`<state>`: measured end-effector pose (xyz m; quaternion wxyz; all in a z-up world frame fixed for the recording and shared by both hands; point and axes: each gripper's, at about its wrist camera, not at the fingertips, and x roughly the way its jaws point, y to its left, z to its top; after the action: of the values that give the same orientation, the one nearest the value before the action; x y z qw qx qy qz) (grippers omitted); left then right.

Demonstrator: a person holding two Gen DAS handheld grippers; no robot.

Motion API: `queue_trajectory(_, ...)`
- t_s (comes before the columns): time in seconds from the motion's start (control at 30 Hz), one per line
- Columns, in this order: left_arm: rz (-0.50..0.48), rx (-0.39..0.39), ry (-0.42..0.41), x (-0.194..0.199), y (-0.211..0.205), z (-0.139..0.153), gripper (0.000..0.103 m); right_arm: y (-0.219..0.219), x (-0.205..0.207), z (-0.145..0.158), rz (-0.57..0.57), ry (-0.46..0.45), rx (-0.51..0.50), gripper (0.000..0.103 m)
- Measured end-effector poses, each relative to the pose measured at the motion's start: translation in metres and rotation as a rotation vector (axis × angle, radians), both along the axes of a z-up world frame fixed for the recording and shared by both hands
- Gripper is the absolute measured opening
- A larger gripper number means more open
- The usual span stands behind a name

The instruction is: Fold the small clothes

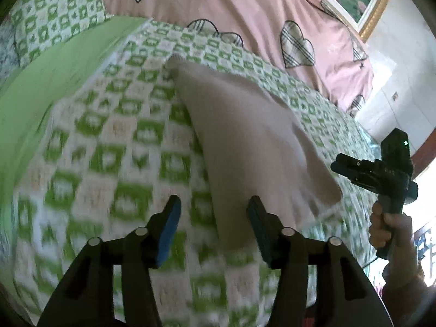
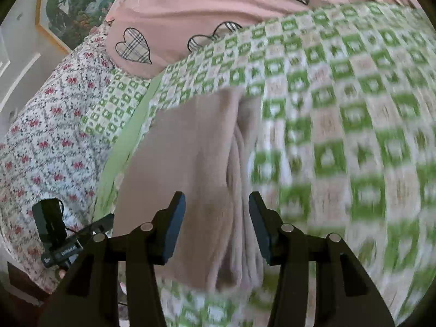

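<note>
A beige garment (image 1: 250, 141) lies folded into a long narrow shape on the green-and-white checked bedspread (image 1: 114, 141). My left gripper (image 1: 215, 214) hovers open over the garment's near left edge, with nothing pinched between its blue pads. To the right, a hand (image 1: 387, 226) holds my right gripper (image 1: 343, 171) just off the garment's right corner. In the right wrist view the garment (image 2: 185, 169) shows stacked layered edges along its right side. My right gripper (image 2: 216, 208) stands open above those layers, pads clear of the cloth.
A pink quilt (image 1: 245, 8) with plaid hearts is bunched at the far side of the bed. A floral sheet (image 2: 46, 136) covers the bed's left edge. A framed picture (image 2: 73, 8) hangs on the white wall. The left gripper's black housing (image 2: 51, 226) sits low at the left.
</note>
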<state>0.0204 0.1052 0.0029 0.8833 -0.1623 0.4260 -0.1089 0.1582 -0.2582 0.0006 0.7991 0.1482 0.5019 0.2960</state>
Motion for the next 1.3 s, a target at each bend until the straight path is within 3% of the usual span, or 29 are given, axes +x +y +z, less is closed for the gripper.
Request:
queue_trajectory(0.3, -0.066, 0.047, -0.006, -0.016, -0.025, -0.021, 0.059, 0.006, -0.029, -0.021, 0.035, 0.047, -0.007, 0.050)
queue_trajectory(0.53, -0.064, 0.146, -0.006, -0.010, -0.039, -0.038, 0.060, 0.017, -0.033, -0.019, 0.079, 0.041, 0.007, 0.048)
queue_trajectory(0.57, -0.064, 0.155, -0.003, -0.009, -0.039, -0.040, 0.059, 0.021, -0.032, -0.022, 0.092, 0.051, -0.003, 0.042)
queue_trajectory(0.6, -0.066, 0.172, -0.005, -0.009, -0.042, -0.042, 0.059, 0.023, -0.032, -0.023, 0.101, 0.055, -0.012, 0.019)
queue_trajectory(0.63, -0.073, 0.190, -0.009, -0.010, -0.045, -0.043, 0.059, 0.027, -0.032, -0.022, 0.108, 0.055, -0.024, 0.008)
queue_trajectory(0.73, -0.078, 0.216, -0.018, -0.012, -0.047, -0.041, 0.059, 0.023, -0.028, -0.007, 0.107, 0.034, 0.053, 0.008)
queue_trajectory(0.9, 0.040, 0.198, -0.011, -0.005, -0.033, -0.032, 0.057, 0.007, -0.020, 0.038, 0.073, -0.038, 0.214, 0.008)
queue_trajectory(1.03, 0.077, 0.222, 0.037, 0.003, -0.037, -0.033, 0.015, 0.004, -0.018, 0.043, 0.060, -0.050, 0.212, 0.007)
queue_trajectory(1.07, 0.086, 0.235, 0.020, -0.001, -0.041, -0.028, 0.009, 0.003, -0.019, 0.043, 0.057, -0.051, 0.208, 0.007)
queue_trajectory(1.13, 0.099, 0.273, -0.008, -0.009, -0.048, -0.020, 0.008, 0.003, -0.024, 0.042, 0.048, -0.078, 0.151, 0.007)
queue_trajectory(1.17, 0.104, 0.280, -0.008, -0.012, -0.049, -0.020, 0.008, 0.004, -0.027, 0.038, 0.043, -0.101, 0.072, 0.007)
queue_trajectory(1.3, 0.117, 0.217, 0.074, -0.007, -0.042, -0.036, 0.007, 0.000, -0.027, -0.001, 0.019, -0.050, -0.097, 0.007)
